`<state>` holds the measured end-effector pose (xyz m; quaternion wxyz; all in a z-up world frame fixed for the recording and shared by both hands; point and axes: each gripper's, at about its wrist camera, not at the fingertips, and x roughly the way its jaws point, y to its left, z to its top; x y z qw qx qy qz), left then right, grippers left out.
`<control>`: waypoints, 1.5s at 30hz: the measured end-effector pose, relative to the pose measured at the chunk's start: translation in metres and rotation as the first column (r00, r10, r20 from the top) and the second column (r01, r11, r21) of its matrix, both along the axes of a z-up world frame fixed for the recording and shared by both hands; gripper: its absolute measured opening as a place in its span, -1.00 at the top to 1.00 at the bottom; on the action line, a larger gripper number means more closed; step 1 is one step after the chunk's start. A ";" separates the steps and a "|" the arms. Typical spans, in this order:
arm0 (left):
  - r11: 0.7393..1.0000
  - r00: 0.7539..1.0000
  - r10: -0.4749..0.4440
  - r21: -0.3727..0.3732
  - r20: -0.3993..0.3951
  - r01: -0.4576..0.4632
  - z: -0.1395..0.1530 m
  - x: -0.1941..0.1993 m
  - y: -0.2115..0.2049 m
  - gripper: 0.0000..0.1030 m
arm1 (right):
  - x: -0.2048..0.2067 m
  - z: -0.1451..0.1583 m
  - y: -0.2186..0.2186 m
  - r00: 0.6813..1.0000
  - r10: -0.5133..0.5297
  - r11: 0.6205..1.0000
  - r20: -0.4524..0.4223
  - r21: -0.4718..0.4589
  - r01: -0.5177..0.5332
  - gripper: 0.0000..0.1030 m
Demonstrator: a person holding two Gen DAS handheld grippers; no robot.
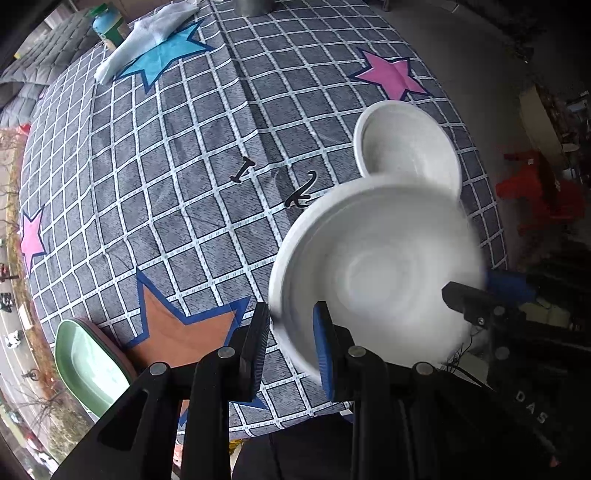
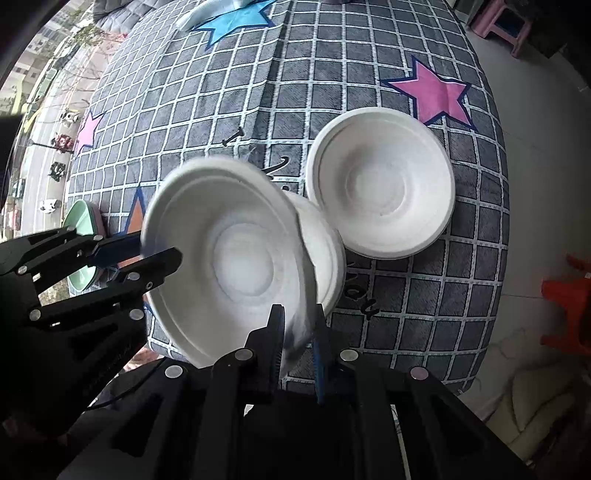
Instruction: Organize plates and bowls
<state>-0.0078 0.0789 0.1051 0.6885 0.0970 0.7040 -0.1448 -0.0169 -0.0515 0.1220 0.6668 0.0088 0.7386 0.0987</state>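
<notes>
A white bowl point(image 1: 369, 266) point(image 2: 240, 254) hangs tilted and blurred over the checked tablecloth point(image 1: 166, 166). My left gripper point(image 1: 290, 314) point(image 2: 160, 245) is shut on its near-left rim. My right gripper point(image 2: 298, 314) point(image 1: 471, 282) straddles the opposite rim with a visible gap, so it stands open. Under the tilted bowl a second white bowl point(image 2: 327, 243) rests on the cloth. A third white bowl point(image 1: 406, 147) point(image 2: 380, 184) sits just beyond, touching it.
A green plate point(image 1: 88, 362) point(image 2: 79, 221) lies on a brownish one at the table's near-left edge. A folded white cloth point(image 1: 147, 37) and a green bottle point(image 1: 107, 22) are at the far left. A red stool point(image 2: 569, 295) stands on the floor to the right.
</notes>
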 end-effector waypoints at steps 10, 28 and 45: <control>0.998 0.998 0.058 -0.004 -0.001 -0.058 0.001 0.009 0.008 0.38 | 0.005 0.010 -0.044 0.983 -0.170 0.985 0.065 -0.013 0.171 -0.56; 0.999 0.997 -0.046 -0.004 -0.057 0.046 -0.043 0.102 -0.074 0.34 | 0.043 -0.039 -0.120 0.936 -0.347 0.933 0.065 -0.075 0.351 -0.55; 0.996 0.990 -0.085 0.011 -0.116 0.087 -0.088 0.100 -0.114 0.58 | 0.075 -0.086 -0.089 0.979 -0.203 0.976 -0.004 -0.085 0.202 0.53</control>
